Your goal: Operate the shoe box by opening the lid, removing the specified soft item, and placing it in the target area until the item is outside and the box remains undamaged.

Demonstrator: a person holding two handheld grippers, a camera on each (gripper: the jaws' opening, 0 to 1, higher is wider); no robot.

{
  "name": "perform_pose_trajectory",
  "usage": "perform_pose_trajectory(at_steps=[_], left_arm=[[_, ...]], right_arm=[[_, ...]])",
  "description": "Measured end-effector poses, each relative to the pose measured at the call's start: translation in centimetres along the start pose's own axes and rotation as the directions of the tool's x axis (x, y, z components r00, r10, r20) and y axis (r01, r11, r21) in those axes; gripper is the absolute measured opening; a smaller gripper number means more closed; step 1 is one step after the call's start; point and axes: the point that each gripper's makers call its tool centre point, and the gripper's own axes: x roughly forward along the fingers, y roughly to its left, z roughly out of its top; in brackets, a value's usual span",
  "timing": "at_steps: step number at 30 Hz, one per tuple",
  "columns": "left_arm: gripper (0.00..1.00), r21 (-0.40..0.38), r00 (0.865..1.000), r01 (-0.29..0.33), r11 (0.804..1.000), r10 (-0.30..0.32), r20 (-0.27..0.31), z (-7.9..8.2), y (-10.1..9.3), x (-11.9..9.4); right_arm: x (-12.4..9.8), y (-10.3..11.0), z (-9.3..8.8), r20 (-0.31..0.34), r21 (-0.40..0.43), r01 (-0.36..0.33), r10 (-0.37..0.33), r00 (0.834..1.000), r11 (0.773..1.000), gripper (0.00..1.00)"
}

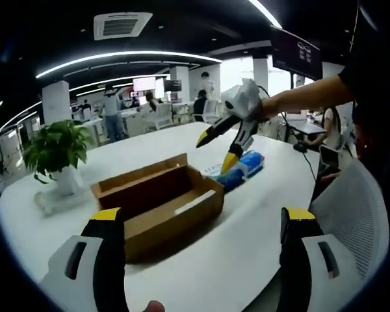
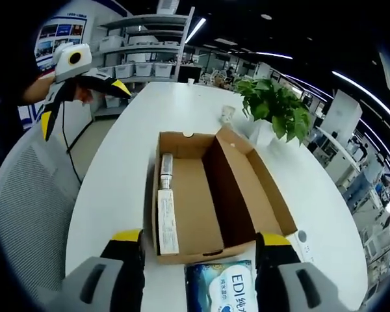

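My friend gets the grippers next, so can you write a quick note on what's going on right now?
Left gripper: jaws open, empty, held back from the shoe box.
Right gripper: jaws open, empty, above the blue soft pack.
Box sits open on the white table, looks undamaged; a white strip lies inside.
Done: lid open, pack lies outside beside the box.
Left: check the pack is in the target area.
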Motion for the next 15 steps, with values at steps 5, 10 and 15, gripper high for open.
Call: perform_pose_trajectory(at_steps=[5,10,15], left_arm=[[0.99,-0.017,0.999,-0.047,0.999,0.047,0.01,-1.2,-0.3,-1.0],[0.99,-0.04,0.995,-0.099,0.994,0.1,0.017,-2.5,-0.1,-2.0],[0.99,-0.028,0.991,-0.137,0.99,0.137,0.0,-3.5,-0.2,-2.5]], right_arm=[[1.1,0.0,0.1,-0.008,-0.019,-0.008,0.008,1.0,1.0,0.64],[1.9,-0.6,-0.1,-0.018,-0.034,-0.002,0.001,1.0,0.999,0.63],[2.7,-0.8,-0.1,-0.025,-0.03,-0.008,0.007,1.0,1.0,0.62]])
